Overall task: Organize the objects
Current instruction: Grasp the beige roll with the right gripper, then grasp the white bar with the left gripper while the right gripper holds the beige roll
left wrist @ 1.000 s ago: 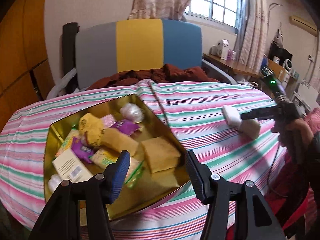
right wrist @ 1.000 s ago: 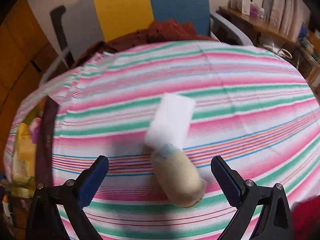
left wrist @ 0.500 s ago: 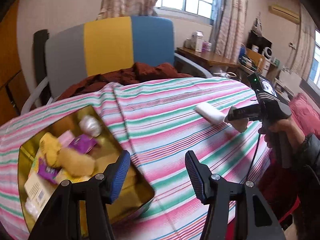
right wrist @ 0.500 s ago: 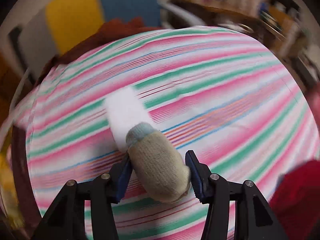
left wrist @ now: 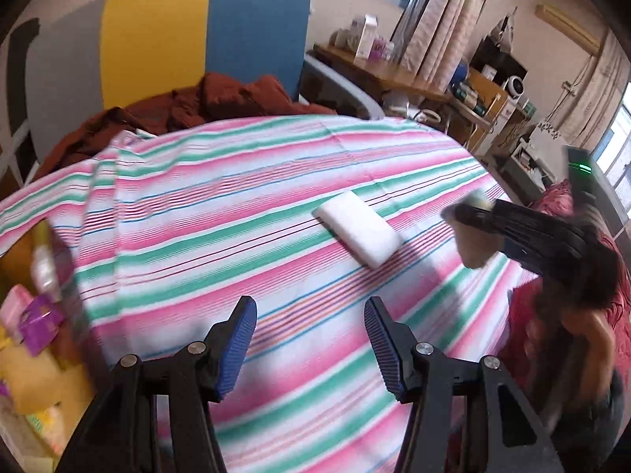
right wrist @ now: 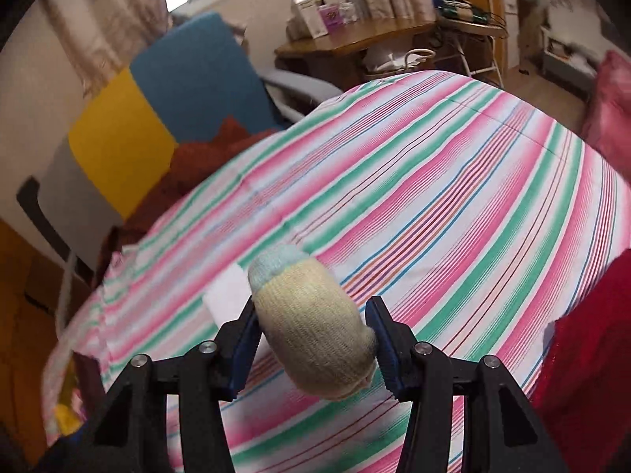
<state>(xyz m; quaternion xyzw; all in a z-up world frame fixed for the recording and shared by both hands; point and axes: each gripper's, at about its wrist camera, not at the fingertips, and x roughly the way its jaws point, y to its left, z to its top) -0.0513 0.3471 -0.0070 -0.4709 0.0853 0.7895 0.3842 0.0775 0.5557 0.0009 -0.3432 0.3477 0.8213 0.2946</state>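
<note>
A rolled beige sock with a pale blue cuff (right wrist: 311, 327) hangs above the striped tablecloth (right wrist: 434, 197), and my right gripper (right wrist: 311, 339) is shut on it. The same sock (left wrist: 475, 244) shows at the right of the left wrist view, held by the right gripper (left wrist: 465, 216). A white rectangular block (left wrist: 361, 234) lies flat on the cloth; its corner (right wrist: 226, 295) peeks out behind the sock. My left gripper (left wrist: 309, 345) stands open over bare cloth, holding nothing. The gold tin (left wrist: 19, 244) with packets sits at the far left edge.
A chair with grey, yellow and blue panels (left wrist: 205, 43) stands behind the table, with a rust-red cloth (left wrist: 213, 98) heaped on its seat. A cluttered wooden desk (left wrist: 378, 75) lies to the back right. A person's hand (left wrist: 587, 331) holds the right gripper.
My right gripper closed on the sock and lifted it off the cloth, away from the white block. My left gripper swung right, so the tin slid to the left edge.
</note>
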